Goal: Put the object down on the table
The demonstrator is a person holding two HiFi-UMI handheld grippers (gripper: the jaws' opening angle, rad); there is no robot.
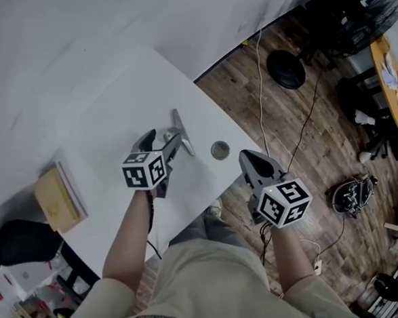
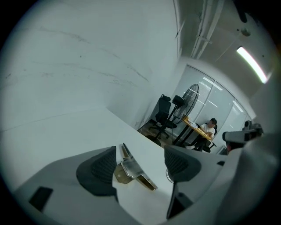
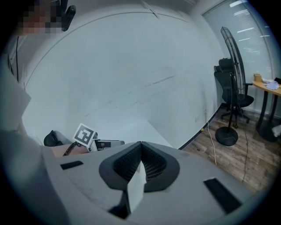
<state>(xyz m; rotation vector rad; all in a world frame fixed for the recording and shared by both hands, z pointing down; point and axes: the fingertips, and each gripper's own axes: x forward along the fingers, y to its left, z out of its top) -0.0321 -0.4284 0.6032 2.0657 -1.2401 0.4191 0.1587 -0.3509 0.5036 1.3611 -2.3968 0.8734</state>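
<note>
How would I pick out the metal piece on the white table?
Look at the white table. Near its floor-side edge, between the open jaws of the left hand-held gripper, lies the metal piece. It is a long shiny strip, unlike the small round object beside it.

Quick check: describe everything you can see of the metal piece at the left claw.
The metal piece looks like a hinge: a long silvery bar with a brass-coloured plate beside it. It lies flat on the white table, between the open jaws of the left claw; neither pad appears to press on it.
</note>
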